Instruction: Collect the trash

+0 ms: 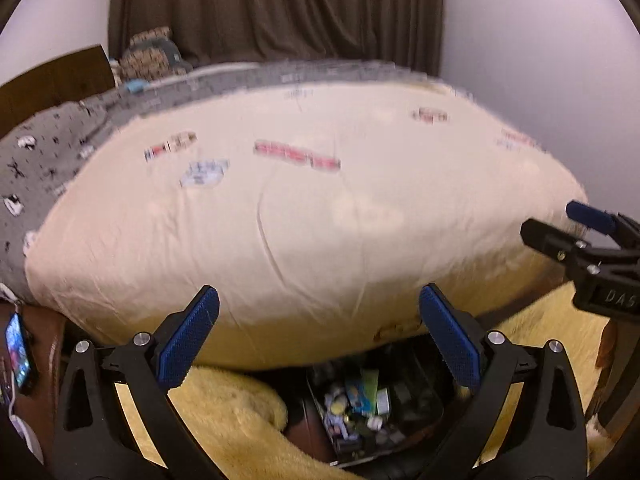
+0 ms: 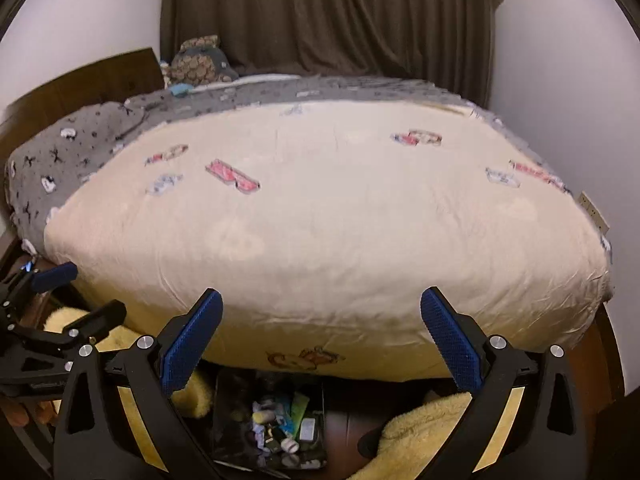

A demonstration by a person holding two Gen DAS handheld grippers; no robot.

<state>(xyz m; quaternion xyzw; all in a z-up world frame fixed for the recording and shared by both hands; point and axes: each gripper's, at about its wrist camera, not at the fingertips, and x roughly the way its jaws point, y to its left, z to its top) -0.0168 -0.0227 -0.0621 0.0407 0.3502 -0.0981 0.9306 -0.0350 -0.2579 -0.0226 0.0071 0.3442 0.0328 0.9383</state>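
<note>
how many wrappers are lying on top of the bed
7, though blur may hide more: two by the gray pillow, a red one beside them, one far back, one right of centre, two at the right edge.

Left wrist view smeared: prints on cream blanket (image 1: 304,208) unreadable. Bin (image 1: 380,408) at lower centre, contents too small to name, possibly wrappers; rim partly behind gripper arms. Phone (image 1: 18,354) cut at left edge. Right gripper (image 1: 576,232) cropped at right edge.
</note>
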